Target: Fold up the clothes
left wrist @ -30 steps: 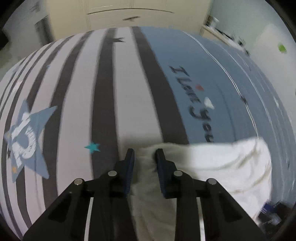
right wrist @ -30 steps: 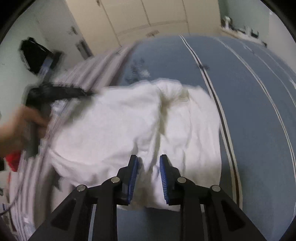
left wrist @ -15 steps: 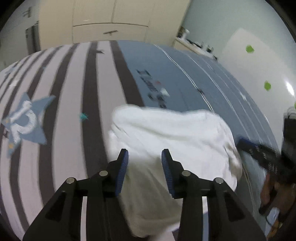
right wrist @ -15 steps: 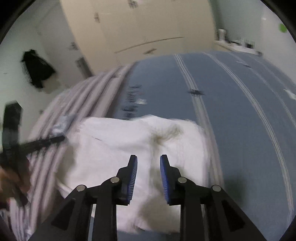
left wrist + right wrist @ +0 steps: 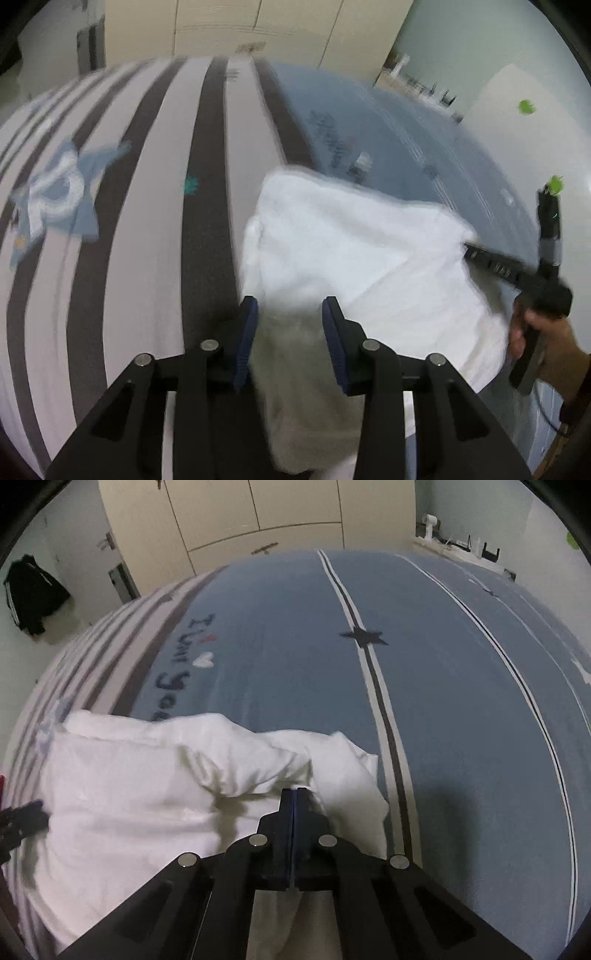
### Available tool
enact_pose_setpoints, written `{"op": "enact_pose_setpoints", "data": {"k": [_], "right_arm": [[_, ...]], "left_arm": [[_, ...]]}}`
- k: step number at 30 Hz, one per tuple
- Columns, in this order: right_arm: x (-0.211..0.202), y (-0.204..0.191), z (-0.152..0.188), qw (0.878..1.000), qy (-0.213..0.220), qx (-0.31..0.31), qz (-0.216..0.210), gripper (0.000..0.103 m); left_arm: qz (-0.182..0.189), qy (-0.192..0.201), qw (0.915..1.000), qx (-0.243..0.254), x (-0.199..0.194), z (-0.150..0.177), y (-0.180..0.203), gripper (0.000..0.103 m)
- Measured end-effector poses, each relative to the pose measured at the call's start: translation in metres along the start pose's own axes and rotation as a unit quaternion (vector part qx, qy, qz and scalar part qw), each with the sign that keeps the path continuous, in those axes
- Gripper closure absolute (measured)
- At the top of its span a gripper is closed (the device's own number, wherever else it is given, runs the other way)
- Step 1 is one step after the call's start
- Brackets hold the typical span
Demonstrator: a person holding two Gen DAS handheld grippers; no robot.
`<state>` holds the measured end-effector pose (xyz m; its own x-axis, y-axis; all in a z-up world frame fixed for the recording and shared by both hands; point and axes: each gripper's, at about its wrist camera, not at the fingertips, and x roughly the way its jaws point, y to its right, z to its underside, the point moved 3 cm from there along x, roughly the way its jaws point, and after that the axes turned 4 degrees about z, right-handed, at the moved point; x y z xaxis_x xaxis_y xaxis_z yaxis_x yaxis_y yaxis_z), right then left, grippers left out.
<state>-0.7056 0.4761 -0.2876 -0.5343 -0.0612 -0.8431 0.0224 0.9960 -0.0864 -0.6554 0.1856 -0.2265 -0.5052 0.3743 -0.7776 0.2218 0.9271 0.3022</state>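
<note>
One bed (image 5: 461,720) filled most of both views. Its cover was smooth printed cloth in two zones: a blue zone with thin pale lines, one dark star and a line of dark lettering with a small white heart, and a white zone with broad dark grey stripes (image 5: 210,206), one large blue star patch (image 5: 55,195) and one small teal star.

One white garment (image 5: 351,251) lay on the cover, across the border of the two zones. It was soft cloth, bunched into rounded folds and creases, with a greyish mark near its middle in the right wrist view.

Two grippers were present, each black with two blue ribbed pads. The left gripper (image 5: 290,332) hovered over the near edge of the garment with its fingers spread and no pad pressing on the cloth. The right gripper (image 5: 293,801) had just been closing; its fingers were pressed together, pinching a fold of the garment at the garment's right-hand side.

One bare hand (image 5: 543,332) held the right gripper's handle.

Beyond the bed stood one cream wardrobe (image 5: 258,513) with flat panel doors. One dark jacket (image 5: 29,594) hung on the wall.
</note>
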Motion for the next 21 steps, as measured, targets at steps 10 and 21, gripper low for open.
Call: {"op": "enact_pose_setpoints", "data": {"k": [10, 21], "right_arm": [[-0.042, -0.021, 0.001, 0.996, 0.058, -0.001, -0.062, 0.087], [-0.005, 0.037, -0.003, 0.997, 0.011, 0.08, 0.008, 0.096]], "left_arm": [[-0.057, -0.048, 0.9969, 0.024, 0.077, -0.049, -0.013, 0.069], [-0.039, -0.02, 0.9981, -0.044, 0.064, -0.051, -0.035, 0.068]]}}
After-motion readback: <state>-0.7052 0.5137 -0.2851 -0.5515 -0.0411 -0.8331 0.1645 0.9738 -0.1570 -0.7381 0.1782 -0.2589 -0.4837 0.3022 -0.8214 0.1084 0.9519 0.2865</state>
